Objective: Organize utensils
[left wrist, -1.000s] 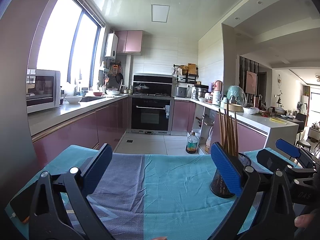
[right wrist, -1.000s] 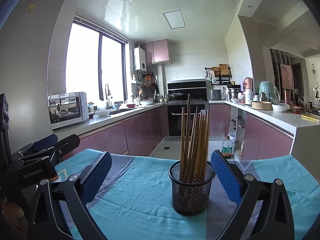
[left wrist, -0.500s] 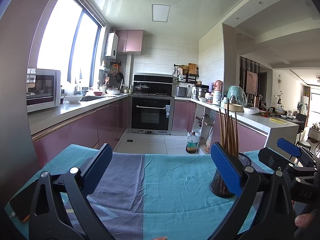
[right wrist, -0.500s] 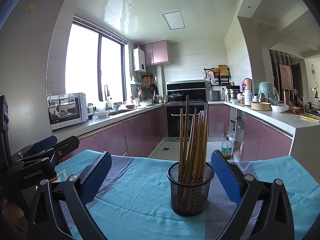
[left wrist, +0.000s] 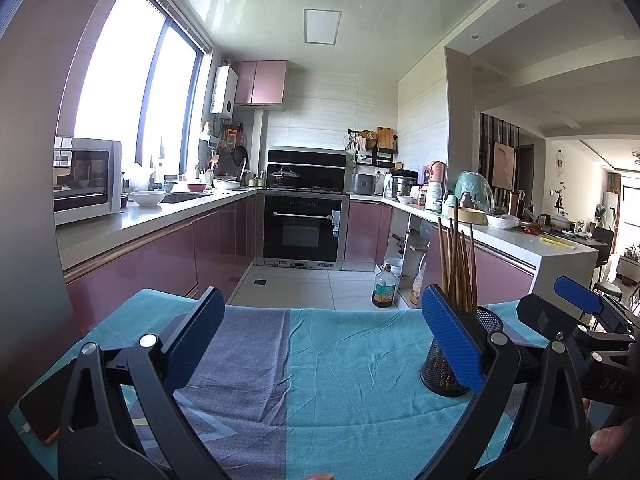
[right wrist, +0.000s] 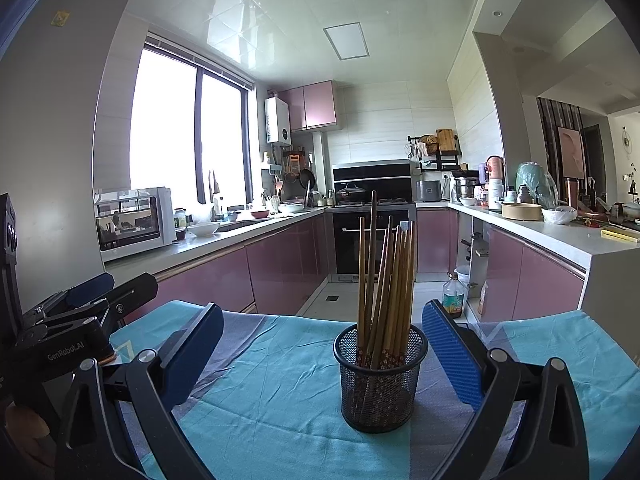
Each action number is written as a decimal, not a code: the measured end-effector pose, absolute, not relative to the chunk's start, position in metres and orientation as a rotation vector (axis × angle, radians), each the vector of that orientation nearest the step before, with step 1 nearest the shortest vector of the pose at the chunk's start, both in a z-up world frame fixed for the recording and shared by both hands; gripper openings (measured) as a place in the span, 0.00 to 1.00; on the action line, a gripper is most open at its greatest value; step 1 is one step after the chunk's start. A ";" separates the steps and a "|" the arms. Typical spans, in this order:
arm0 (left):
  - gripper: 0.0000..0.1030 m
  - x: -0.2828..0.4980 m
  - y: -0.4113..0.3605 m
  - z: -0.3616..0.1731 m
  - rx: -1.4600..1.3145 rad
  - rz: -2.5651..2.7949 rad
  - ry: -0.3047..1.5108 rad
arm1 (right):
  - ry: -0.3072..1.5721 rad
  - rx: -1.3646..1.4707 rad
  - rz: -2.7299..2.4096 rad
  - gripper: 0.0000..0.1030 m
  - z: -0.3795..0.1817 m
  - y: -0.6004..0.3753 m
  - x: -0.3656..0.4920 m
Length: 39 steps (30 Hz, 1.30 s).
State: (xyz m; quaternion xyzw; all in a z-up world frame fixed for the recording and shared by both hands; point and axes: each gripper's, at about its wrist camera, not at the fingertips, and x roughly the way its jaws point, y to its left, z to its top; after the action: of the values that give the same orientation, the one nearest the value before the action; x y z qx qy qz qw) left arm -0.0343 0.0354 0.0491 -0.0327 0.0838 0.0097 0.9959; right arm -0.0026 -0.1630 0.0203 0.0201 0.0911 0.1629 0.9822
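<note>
A black mesh holder (right wrist: pixel 379 376) stands upright on a teal and grey cloth (right wrist: pixel 280 364), filled with several brown chopsticks (right wrist: pixel 386 276). My right gripper (right wrist: pixel 322 354) is open and empty, its blue pads (right wrist: pixel 452 356) set wide on either side of the holder, a little short of it. My left gripper (left wrist: pixel 320 342) is also open and empty over the cloth (left wrist: pixel 340 364). In the left wrist view the holder (left wrist: pixel 448 372) sits partly behind the right-hand pad, chopsticks (left wrist: pixel 456 268) rising above it. Each gripper shows at the edge of the other's view.
Beyond the cloth's far edge the floor drops away to a kitchen with pink cabinets, an oven (left wrist: pixel 304 230) and counters on both sides. A bottle (right wrist: pixel 453 296) stands on the floor. A fingertip (left wrist: pixel 608 440) shows at the lower right.
The right wrist view has shifted slightly, so the holder sits a touch lower and closer between the pads. The left gripper has barely moved. Both stay open.
</note>
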 end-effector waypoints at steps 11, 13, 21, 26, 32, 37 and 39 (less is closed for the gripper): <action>0.94 -0.033 0.035 0.048 -0.065 0.018 0.170 | 0.185 0.044 0.328 0.93 0.020 -0.163 -0.003; 0.94 -0.032 0.034 0.048 -0.066 0.018 0.170 | 0.185 0.044 0.327 0.93 0.020 -0.163 -0.002; 0.94 -0.030 0.033 0.046 -0.068 0.015 0.174 | 0.191 0.051 0.324 0.93 0.018 -0.163 -0.001; 0.94 -0.029 0.031 0.044 -0.069 0.017 0.178 | 0.187 0.048 0.323 0.93 0.018 -0.163 -0.001; 0.94 -0.028 0.031 0.044 -0.070 0.017 0.181 | 0.191 0.053 0.321 0.93 0.016 -0.164 -0.001; 0.94 -0.028 0.031 0.043 -0.071 0.019 0.182 | 0.191 0.053 0.321 0.93 0.016 -0.164 -0.001; 0.94 -0.028 0.031 0.043 -0.069 0.019 0.181 | 0.189 0.054 0.322 0.93 0.016 -0.164 -0.001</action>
State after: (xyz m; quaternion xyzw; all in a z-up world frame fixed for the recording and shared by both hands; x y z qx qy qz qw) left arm -0.0280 0.0315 0.0434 -0.0345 0.0901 0.0095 0.9953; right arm -0.0013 -0.1638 0.0160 0.0266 0.0940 0.1600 0.9823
